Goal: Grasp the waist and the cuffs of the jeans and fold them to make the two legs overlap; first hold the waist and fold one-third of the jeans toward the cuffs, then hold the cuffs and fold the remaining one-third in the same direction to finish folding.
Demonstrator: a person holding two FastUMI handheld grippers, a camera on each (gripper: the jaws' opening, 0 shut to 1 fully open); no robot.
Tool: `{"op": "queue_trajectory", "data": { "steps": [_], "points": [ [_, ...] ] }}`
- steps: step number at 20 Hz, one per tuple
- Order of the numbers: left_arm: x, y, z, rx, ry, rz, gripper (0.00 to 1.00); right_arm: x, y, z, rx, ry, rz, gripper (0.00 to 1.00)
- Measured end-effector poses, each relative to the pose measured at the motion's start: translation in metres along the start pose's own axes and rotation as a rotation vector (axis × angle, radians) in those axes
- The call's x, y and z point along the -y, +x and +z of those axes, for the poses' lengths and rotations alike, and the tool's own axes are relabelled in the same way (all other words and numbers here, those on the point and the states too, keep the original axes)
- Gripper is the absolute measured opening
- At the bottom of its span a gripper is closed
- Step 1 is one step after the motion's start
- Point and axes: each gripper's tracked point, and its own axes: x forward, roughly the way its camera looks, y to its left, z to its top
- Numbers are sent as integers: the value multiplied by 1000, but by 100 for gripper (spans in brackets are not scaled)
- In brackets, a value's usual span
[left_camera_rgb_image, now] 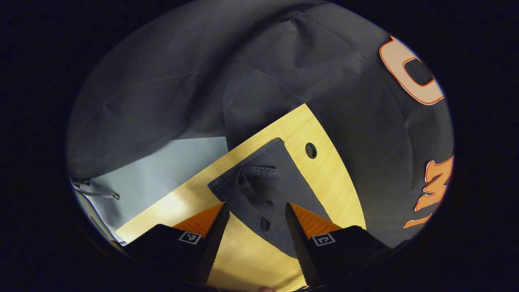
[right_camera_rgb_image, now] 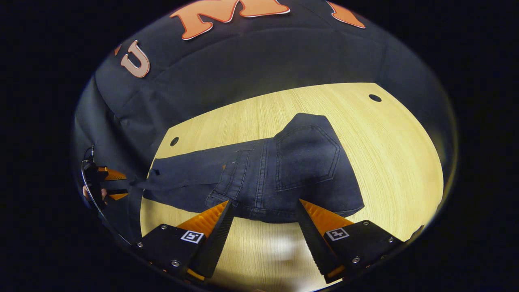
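Both two-finger tongs, left gripper (left_camera_rgb_image: 254, 211) and right gripper (right_camera_rgb_image: 264, 209), are gaping apart over one dark, soft denim jeans (right_camera_rgb_image: 279, 170) lying on the pale wood-grain table (right_camera_rgb_image: 397, 154).

No readable text, brand or numbers anywhere. Only markings: small square black-and-white fiducial tags, one on each finger mount of the left claw (left_camera_rgb_image: 254, 214) and of the right claw (right_camera_rgb_image: 264, 211). Patterns only, no characters. Jeans (right_camera_rgb_image: 279, 170) show no legible label.
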Motion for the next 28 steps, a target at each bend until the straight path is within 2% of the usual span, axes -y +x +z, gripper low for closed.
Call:
{"op": "queue_trajectory", "data": {
  "steps": [2,6,9,12,15,18,19,21,23,28],
  "points": [
    [-10,27,-2,-29,-41,43,83,-5,0,1,2,5,14,94],
    [-49,78,-11,-83,-99,190,84,0,-2,-5,-3,-35,-9,94],
    [-59,103,-13,-93,-108,245,84,8,-8,-9,1,-31,-15,94],
    [-63,103,-19,-106,-83,331,81,15,-8,-10,-1,-10,-23,94],
    [-68,103,-22,-122,15,429,81,18,-7,-9,8,18,-22,94],
    [-46,111,-19,-64,89,358,37,20,-11,-10,20,28,-24,94],
    [-43,116,-20,-46,122,311,22,21,-12,-11,20,28,-25,94],
    [-39,114,-21,-38,167,243,12,24,-13,-14,21,36,-31,94],
    [-35,106,-27,-63,109,165,5,27,-16,-14,29,51,-37,94],
    [5,61,-11,41,157,-60,5,21,-26,-9,60,81,-39,93]
  ]
}}
